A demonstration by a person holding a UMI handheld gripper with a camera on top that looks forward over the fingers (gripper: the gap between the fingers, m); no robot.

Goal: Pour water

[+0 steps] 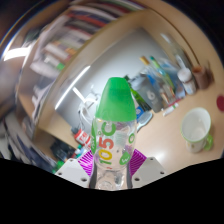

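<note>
A clear plastic water bottle [112,140] with a green cap [112,97] and a label with coloured digits stands upright between my fingers. My gripper [110,168] is shut on the bottle, with the purple pads [83,165] pressed against both its sides. The bottle is held up above the wooden table [170,150]. A white cup [198,128] stands on the table to the right of the bottle, apart from it.
Several bottles and boxes [160,80] crowd the far part of the table beyond the bottle. A small dark red thing [221,101] lies at the far right. Shelves with papers [60,50] stand at the back left.
</note>
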